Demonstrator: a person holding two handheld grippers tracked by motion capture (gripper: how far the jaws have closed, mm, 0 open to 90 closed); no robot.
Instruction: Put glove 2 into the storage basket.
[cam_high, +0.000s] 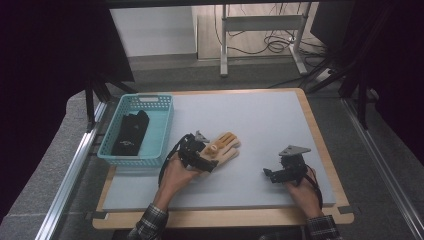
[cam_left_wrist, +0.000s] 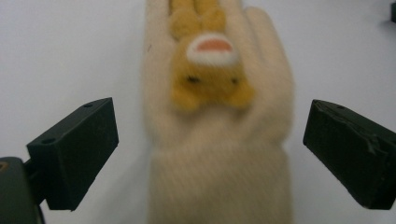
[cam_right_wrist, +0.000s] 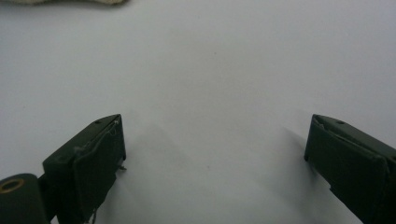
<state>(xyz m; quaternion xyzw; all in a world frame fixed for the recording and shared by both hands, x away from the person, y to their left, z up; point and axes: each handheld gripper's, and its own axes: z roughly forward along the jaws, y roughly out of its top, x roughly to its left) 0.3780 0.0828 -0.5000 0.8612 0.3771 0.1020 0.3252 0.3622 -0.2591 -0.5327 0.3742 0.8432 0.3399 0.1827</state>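
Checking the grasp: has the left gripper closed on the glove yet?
No, the left gripper stands open, jaws either side of the glove.

One cream glove (cam_high: 225, 148) with a yellow animal figure, one teal basket (cam_high: 162, 127), one black folded item (cam_high: 131, 132) inside it, two handheld grippers, left (cam_high: 197, 159) and right (cam_high: 272, 174), one table (cam_high: 260, 120).

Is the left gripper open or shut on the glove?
Open: left gripper jaws stand apart on both sides of the cream glove, not touching.

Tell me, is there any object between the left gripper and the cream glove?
Nothing visible. The left gripper has its jaws open on either side of the cream glove, whose cuff lies directly between them on the table.
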